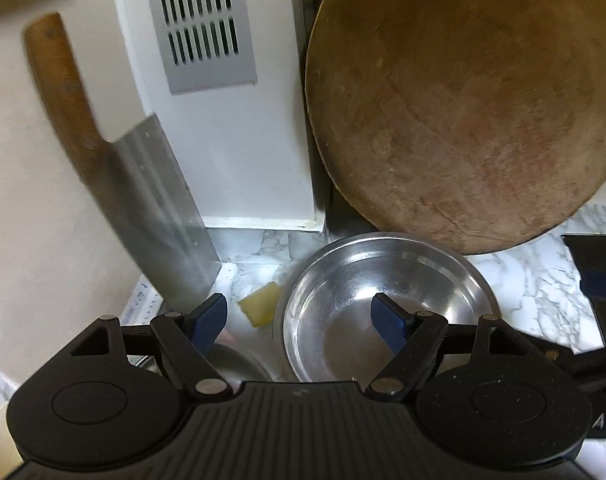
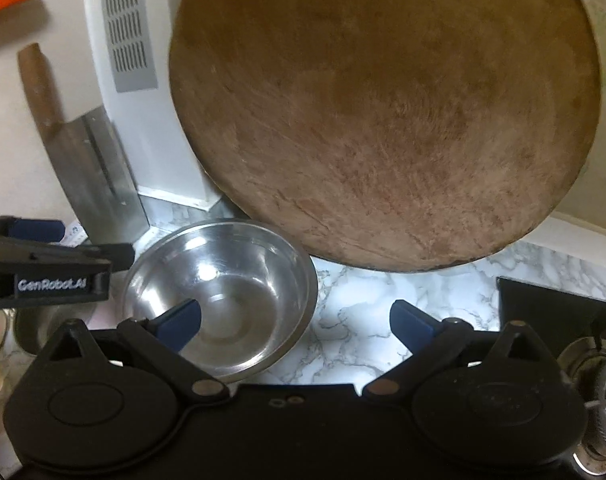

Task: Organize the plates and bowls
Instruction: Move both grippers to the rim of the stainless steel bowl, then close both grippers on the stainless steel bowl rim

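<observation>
A shiny steel bowl (image 1: pixel 387 304) stands upright and empty on the marble counter; it also shows in the right wrist view (image 2: pixel 223 296). My left gripper (image 1: pixel 301 322) is open, its left rim side between the fingers, holding nothing. My right gripper (image 2: pixel 297 326) is open, straddling the bowl's right rim, holding nothing. The left gripper also shows in the right wrist view (image 2: pixel 47 248), just left of the bowl. A second steel dish (image 1: pixel 239 364) lies partly hidden under the left gripper.
A large round wooden cutting board (image 2: pixel 383 112) leans against the wall right behind the bowl. A cleaver (image 1: pixel 151 200) with a wooden handle leans at the left beside a white vented panel (image 1: pixel 207 80). A yellow scrap (image 1: pixel 261 304) lies on the counter. A gas stove (image 2: pixel 575 340) sits at right.
</observation>
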`<state>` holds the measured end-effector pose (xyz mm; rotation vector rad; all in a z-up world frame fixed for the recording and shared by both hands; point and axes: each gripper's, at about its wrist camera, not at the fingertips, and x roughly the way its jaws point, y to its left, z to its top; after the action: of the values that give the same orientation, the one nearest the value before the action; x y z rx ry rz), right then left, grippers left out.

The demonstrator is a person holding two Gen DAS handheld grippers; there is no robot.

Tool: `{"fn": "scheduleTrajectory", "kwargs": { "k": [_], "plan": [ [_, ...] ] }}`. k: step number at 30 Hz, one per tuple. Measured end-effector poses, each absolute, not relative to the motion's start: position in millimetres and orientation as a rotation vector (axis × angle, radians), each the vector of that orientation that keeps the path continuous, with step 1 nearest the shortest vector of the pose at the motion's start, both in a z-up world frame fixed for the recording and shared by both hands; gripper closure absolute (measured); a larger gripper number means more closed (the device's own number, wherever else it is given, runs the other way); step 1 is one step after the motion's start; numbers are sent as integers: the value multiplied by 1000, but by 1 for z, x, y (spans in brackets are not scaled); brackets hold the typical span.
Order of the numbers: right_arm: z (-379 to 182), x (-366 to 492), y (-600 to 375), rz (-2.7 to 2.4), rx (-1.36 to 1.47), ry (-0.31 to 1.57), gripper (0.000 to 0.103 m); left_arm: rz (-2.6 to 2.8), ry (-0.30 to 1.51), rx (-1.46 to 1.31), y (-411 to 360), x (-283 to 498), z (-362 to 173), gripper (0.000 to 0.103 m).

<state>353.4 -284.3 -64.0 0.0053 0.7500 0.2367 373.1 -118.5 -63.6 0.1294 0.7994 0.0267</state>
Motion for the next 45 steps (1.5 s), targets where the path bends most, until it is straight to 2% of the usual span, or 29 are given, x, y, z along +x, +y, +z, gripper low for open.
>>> {"fn": "scheduleTrajectory", "kwargs": {
  "k": [11, 16, 18, 22, 24, 28, 29, 33, 37, 45],
  "plan": [
    [-101, 396, -281, 191, 40, 870, 12, 55, 923, 105, -113, 421, -107, 24],
    [-111, 406, -277, 197, 43, 901, 19, 70, 973, 63, -108, 436, -119, 25],
    [-114, 407, -276, 197, 42, 904, 21, 72, 981, 60, -107, 439, -122, 38],
    [-117, 409, -274, 196, 35, 905, 30, 65, 993, 46, -107, 441, -125, 48],
    [-118, 411, -274, 197, 39, 908, 34, 63, 1001, 44, -107, 442, -126, 60],
    [-119, 413, -273, 200, 39, 909, 47, 74, 1010, 36, -106, 443, -127, 67],
    [-119, 413, -272, 199, 40, 909, 49, 76, 1009, 35, -106, 443, -128, 72],
    [-121, 414, -273, 192, 54, 917, 61, 84, 1013, 36, -106, 441, -128, 79],
    [-123, 412, -276, 177, 69, 921, 74, 85, 1021, 22, -106, 438, -126, 81],
    [-124, 398, -280, 142, 79, 914, 85, 69, 1035, 14, -114, 423, -123, 84]
  ]
}}
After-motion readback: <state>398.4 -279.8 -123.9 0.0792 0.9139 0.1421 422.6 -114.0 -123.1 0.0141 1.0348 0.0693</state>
